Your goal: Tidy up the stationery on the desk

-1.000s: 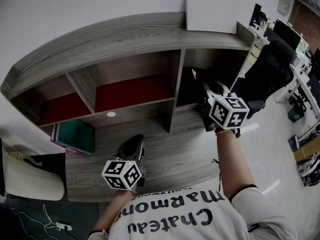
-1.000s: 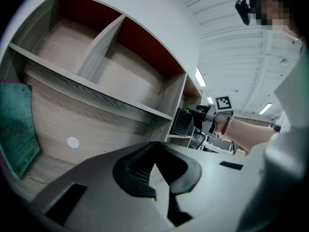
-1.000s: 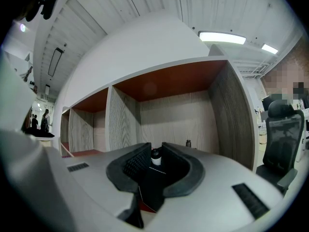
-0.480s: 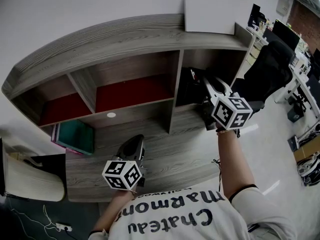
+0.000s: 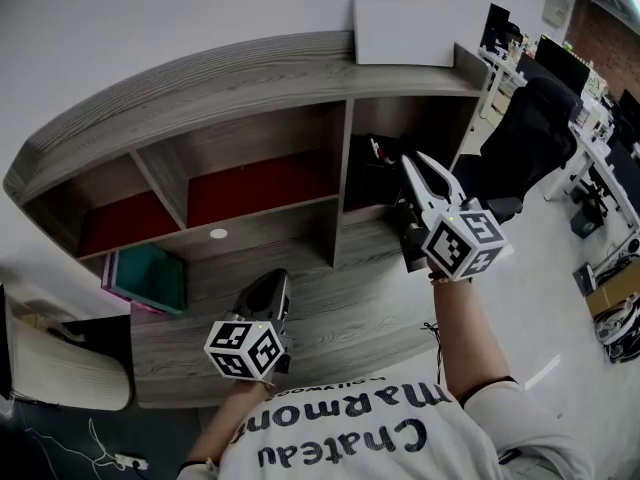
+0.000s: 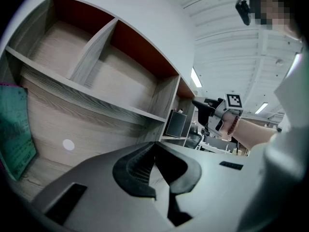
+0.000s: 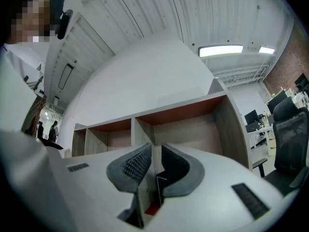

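My right gripper point(image 5: 409, 162) is raised in front of the shelf's right compartment, pointing up at it. In the right gripper view its jaws point(image 7: 153, 150) stand open by a narrow gap, and I see nothing held between them. A black box point(image 5: 368, 174) stands inside that compartment, just left of the fingertips. My left gripper point(image 5: 277, 278) hovers low over the desk point(image 5: 340, 313), its jaws point(image 6: 154, 147) shut and empty. A teal book point(image 5: 150, 276) leans at the desk's far left. No loose stationery shows on the desk.
A small white disc point(image 5: 218, 233) sits on the back panel under the middle shelf. The two left compartments with red backs point(image 5: 255, 183) hold nothing. A white board point(image 5: 400, 28) stands on the shelf top. A black office chair point(image 5: 525, 138) is at the right, beyond the desk.
My right gripper has drawn back out of the right compartment and now sits higher and nearer to me. The left gripper has stayed put.
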Tool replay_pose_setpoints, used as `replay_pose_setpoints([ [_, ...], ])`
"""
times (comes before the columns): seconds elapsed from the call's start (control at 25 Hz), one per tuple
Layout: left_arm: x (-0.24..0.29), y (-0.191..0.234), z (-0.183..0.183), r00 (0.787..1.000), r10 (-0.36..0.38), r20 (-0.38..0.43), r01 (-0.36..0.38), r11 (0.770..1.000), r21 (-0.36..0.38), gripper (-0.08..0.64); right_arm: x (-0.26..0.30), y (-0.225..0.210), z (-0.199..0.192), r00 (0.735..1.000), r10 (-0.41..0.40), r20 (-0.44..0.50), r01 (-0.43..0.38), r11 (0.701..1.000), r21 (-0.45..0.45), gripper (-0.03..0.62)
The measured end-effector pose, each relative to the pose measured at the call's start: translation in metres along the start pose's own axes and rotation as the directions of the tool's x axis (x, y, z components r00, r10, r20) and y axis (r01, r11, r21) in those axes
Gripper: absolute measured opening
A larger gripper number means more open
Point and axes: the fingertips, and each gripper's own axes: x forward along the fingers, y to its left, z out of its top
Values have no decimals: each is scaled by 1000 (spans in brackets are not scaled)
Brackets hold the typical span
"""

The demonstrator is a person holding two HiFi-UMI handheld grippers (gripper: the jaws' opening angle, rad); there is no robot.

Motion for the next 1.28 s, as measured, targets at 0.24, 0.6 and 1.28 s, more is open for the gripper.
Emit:
replay_pose_setpoints([
  [0.24, 5, -17, 10, 999, -44, 17, 44, 999, 21, 15, -30, 35, -29, 999, 27, -19, -27, 1000, 17, 60],
  [0.6, 11, -43, 7, 994, -106, 6, 106, 994, 35, 15, -64, 69, -95, 984, 64, -166, -53, 996, 66, 26],
  [1.28, 17, -62, -22, 990, -129, -56, 131, 991, 31, 15, -103, 67, -161, 934, 24, -356, 5, 997, 82, 11],
])
